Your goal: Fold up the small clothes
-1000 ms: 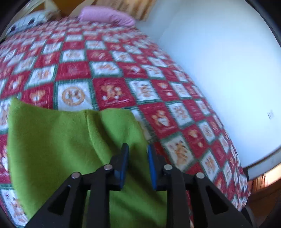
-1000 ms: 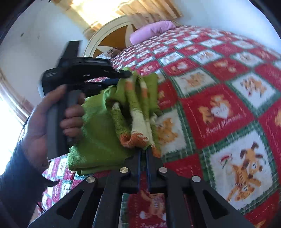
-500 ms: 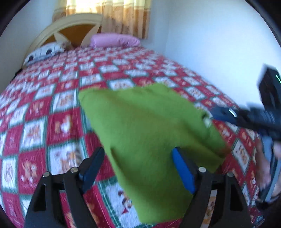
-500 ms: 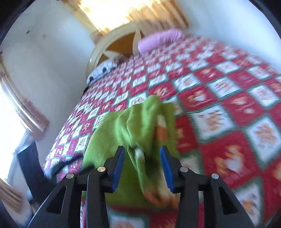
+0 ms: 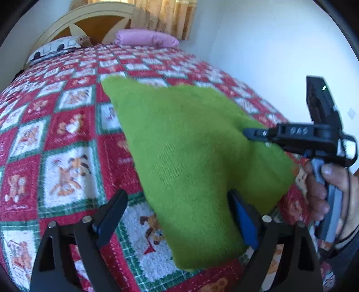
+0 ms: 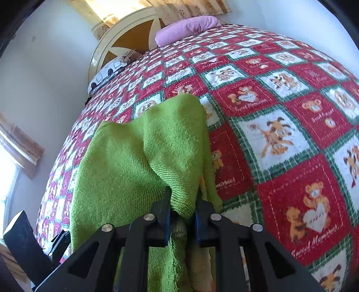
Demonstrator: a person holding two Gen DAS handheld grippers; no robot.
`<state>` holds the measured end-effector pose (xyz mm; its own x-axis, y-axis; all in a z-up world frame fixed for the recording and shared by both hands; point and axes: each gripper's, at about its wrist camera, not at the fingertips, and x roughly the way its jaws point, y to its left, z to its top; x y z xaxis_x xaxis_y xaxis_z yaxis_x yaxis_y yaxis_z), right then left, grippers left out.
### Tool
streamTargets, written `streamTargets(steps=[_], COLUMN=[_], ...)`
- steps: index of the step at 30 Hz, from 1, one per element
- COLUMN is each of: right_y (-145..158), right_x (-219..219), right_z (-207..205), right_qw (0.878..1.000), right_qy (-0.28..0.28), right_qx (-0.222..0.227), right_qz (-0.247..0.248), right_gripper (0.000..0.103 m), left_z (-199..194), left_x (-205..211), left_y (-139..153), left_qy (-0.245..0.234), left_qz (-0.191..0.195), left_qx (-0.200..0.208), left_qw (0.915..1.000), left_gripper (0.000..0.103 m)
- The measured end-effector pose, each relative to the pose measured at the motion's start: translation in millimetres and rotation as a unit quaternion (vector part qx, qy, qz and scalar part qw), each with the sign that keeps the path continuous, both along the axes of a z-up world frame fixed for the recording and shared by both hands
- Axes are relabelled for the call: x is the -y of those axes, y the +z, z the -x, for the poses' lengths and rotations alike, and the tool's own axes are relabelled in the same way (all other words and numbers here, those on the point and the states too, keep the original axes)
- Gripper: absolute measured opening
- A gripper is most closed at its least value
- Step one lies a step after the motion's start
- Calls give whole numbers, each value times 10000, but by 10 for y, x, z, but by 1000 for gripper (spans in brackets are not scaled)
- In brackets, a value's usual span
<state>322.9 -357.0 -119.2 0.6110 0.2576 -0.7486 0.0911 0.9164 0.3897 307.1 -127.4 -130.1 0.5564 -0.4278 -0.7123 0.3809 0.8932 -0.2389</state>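
Your left gripper (image 5: 177, 211) stands with its black, blue-padded fingers spread wide, holding nothing; the near corner of the green knit garment (image 5: 190, 152) lies between them on the bed. Your right gripper (image 6: 181, 213) is clenched on a bunched fold of that garment, the ribbed knit pinched between its pads and draping down past them, with a cream and orange patterned part just showing below the pinch.

The garment is a soft, fuzzy, fine-ribbed knit, spread as a rough wedge with a lifted ridge running toward your right gripper. In the left view that gripper (image 5: 253, 132) comes in from the right with its narrow tip at the garment's edge, your right hand (image 5: 329, 191) wrapped around its grey handle.

Under it lies a quilted bedspread (image 6: 280, 139) of red and white squares with green plaid borders and teddy bear prints. Farther back rest a smooth pink pillow (image 6: 188, 28), a white patterned pillow (image 6: 107, 71), a curved cream headboard (image 6: 125, 29) with brown panels, and beige curtains (image 5: 161, 18).
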Motion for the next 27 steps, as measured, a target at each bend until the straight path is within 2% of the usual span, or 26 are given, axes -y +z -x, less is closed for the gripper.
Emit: streamTargets(steps=[1,2,3,5,7,8,9,11,13,15,16,17,19,21,23,25,27], right_y=[43,104,225,470,636,660,651,528,324,33,-75,-96,-63,18,157,309,343], right_x=[0,-33,-87,-224,-415,-479,-561,-633,-571,-388,-266,-175,-123,-228,-363,-561,-853], right_z=[32,30,70,162,138,89,0,-228,-418,-636,-688,-697,-686,-650,-506,-319,-207], right_qw=[9999,9994,9967,9873,9840,9854,9877,9900,9944,9973,9980,9987,9989,9964,9927,9897,9813], right_qy=[-13,-96,-251,-366,-6,258,686,1017,810,400,210,160,125,175,230,664,1313], right_qx=[12,43,199,696,1012,1080,1090,852,490,47,-20,130,162,177,416,778,902], right_qz=[107,333,749,1377,1468,1289,887,484,476,619,603,470,414,807,1106,1006,1084], right_gripper=[19,29,44,51,51,51,51,51,51,49,47,41,40,40,42,42,42], left_z=[19,34,33,-27,-123,-167,-185,-186,-186,-163,-174,-179,-159,-111,-81,-43,11], left_x=[-47,-99,-137,-185,-172,-142,-120,-85,-60,-46,-47,-59,-57,-42,-78,-121,-166], left_y=[84,186,250,313,272,208,161,50,-58,-184,-242,-246,-233,-240,-250,-261,-264], left_qy=[91,210,293,437,462,469,478,478,459,436,381,355,330,292,340,365,391], left_qz=[19,31,33,30,8,-71,-120,-190,-306,-332,-280,-218,-227,-263,-150,-28,92], left_qx=[176,411,546,656,528,409,338,172,-6,-190,-312,-370,-367,-275,-263,-290,-301], left_qw=[9998,9989,9981,9969,9975,9980,9982,9985,9985,9983,9984,9984,9985,9988,9990,9989,9987], left_gripper=[93,93,94,97,97,97,97,99,103,103,103,103,103,103,103,103,103])
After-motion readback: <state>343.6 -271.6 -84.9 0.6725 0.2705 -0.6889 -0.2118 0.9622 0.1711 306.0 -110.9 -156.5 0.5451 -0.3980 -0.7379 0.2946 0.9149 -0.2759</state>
